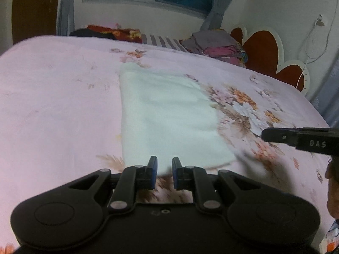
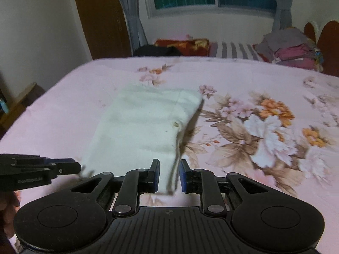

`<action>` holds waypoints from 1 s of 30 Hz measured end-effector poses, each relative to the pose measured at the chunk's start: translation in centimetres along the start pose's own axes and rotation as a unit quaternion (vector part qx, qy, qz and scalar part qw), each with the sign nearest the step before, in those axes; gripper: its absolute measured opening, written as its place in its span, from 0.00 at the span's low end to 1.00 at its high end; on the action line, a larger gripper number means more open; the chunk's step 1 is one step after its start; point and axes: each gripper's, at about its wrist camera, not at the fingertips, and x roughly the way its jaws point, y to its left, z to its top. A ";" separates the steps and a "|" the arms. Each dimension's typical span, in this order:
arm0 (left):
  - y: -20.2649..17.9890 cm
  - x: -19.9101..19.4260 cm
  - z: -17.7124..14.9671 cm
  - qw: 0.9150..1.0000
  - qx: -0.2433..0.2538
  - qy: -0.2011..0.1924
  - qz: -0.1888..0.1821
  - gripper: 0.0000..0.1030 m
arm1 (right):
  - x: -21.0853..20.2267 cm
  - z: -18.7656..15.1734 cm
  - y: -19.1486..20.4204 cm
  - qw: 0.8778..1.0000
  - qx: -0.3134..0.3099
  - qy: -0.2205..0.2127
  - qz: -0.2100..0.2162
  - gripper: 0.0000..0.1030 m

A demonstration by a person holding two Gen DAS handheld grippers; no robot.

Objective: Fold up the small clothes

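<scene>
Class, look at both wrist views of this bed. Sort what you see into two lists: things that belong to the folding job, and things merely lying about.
Belonging to the job:
white cloth, its near right edge lifted
left gripper, open at the cloth's near edge
right gripper, open around the lifted edge

Lying about:
clothes pile by the headboard
red blanket
floral sheet

White garment point(image 1: 169, 118) flat on floral bedsheet point(image 1: 53, 105), left gripper point(image 1: 164, 170) apparently parted at its near edge
</scene>
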 end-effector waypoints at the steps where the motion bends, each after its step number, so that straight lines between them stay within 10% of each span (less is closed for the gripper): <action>1: -0.6 -0.9 -0.4 1.000 0.002 -0.007 0.003 0.19 | -1.0 -0.2 0.1 1.000 -0.002 -0.006 0.000 0.19; 10: -5.2 -8.3 -4.5 0.999 0.013 -0.040 0.029 0.34 | -7.8 -5.3 2.6 1.000 -0.019 -0.020 0.007 0.19; 13: -6.3 -10.3 -5.7 0.997 0.016 -0.056 0.045 0.59 | -9.2 -6.7 3.2 1.000 -0.017 -0.016 -0.014 0.24; 14: -6.6 -11.0 -6.1 0.997 0.017 -0.062 0.047 0.62 | -9.5 -7.1 3.2 1.000 -0.015 -0.015 -0.021 0.33; 16: -7.3 -12.1 -6.6 0.996 0.016 -0.071 0.046 0.67 | -10.7 -7.9 3.4 0.999 -0.011 -0.024 -0.031 0.93; 19: -8.4 -13.8 -7.1 0.992 0.021 -0.114 0.059 1.00 | -12.9 -8.7 3.6 0.997 -0.010 -0.058 -0.043 1.00; 30: -10.6 -15.9 -9.0 0.987 0.032 -0.117 0.104 1.00 | -16.7 -10.4 3.4 0.990 -0.015 -0.051 -0.132 1.00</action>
